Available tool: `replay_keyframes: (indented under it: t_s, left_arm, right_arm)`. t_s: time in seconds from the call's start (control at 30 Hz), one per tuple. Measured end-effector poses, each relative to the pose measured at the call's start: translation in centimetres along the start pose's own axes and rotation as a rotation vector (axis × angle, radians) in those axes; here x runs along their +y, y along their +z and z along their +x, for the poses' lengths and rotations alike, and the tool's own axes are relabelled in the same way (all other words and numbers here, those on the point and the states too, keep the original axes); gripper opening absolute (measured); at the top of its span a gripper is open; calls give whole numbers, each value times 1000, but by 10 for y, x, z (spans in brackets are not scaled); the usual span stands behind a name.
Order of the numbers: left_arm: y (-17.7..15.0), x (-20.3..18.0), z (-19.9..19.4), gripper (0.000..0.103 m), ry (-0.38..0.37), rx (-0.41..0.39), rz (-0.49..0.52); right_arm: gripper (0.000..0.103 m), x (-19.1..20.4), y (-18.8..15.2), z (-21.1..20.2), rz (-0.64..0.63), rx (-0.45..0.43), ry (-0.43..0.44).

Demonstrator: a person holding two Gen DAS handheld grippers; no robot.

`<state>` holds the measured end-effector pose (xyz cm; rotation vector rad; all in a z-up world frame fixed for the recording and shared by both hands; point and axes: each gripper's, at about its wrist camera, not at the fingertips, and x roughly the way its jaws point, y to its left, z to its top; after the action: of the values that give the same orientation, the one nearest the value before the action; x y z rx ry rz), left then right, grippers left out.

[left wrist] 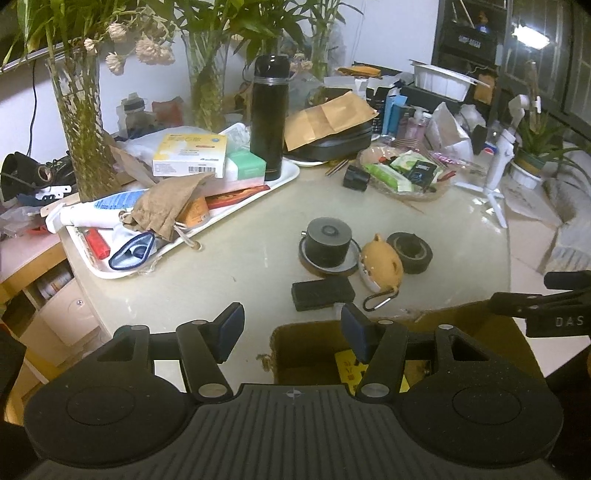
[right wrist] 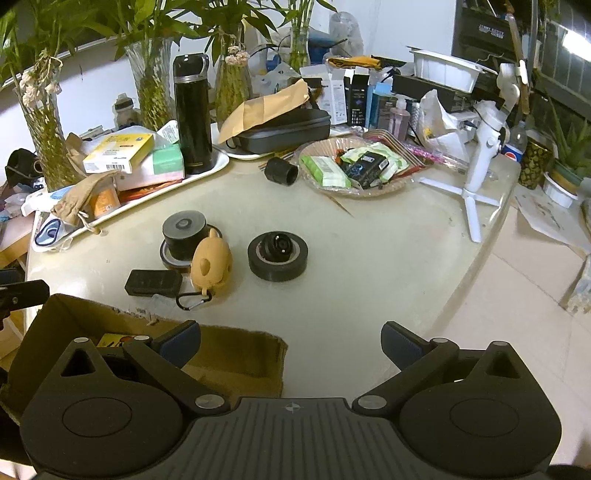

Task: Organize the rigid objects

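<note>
Both claws are hanging released and empty: the left gripper (left wrist: 291, 328) and right gripper (right wrist: 291, 341) over the cardboard box (right wrist: 236, 360) (something yellow inside). A pick is pending; the black case (left wrist: 323, 293) is lying nearest, just beyond the box rim, needing a forward reach.

Light: we find it dim, cool indoor.
Source: lit ceiling fixture (left wrist: 530, 35) upper right.
Glare: sheen on table (left wrist: 461, 236).
Edges: strong fisheye bending, dark corners.
Focus: slightly soft throughout.

Cream table (right wrist: 369, 266) bears tape roll (right wrist: 277, 260), tray (left wrist: 207, 229), perhaps a box (right wrist: 236, 354).
</note>
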<state>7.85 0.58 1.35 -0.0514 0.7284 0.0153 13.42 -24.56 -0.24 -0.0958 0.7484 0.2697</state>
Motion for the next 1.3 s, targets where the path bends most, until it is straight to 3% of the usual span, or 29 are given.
replay_keyframes:
  t_s: [0.07, 0.17, 0.7, 1.3]
  left_arm:
    - [2, 1, 2, 68, -3, 3, 3]
    - [5, 2, 4, 75, 5, -6, 12]
    - [18, 4, 28, 75, -20, 45, 34]
    - [33, 11, 54, 75, -64, 52, 33]
  right_arm:
    - [103, -1, 2, 2, 1, -3, 7]
    - [103, -3, 6, 4, 0, -8, 17]
    - [103, -9, 18, 20, -23, -7, 43]
    - [103, -9, 43, 71, -119, 54, 119]
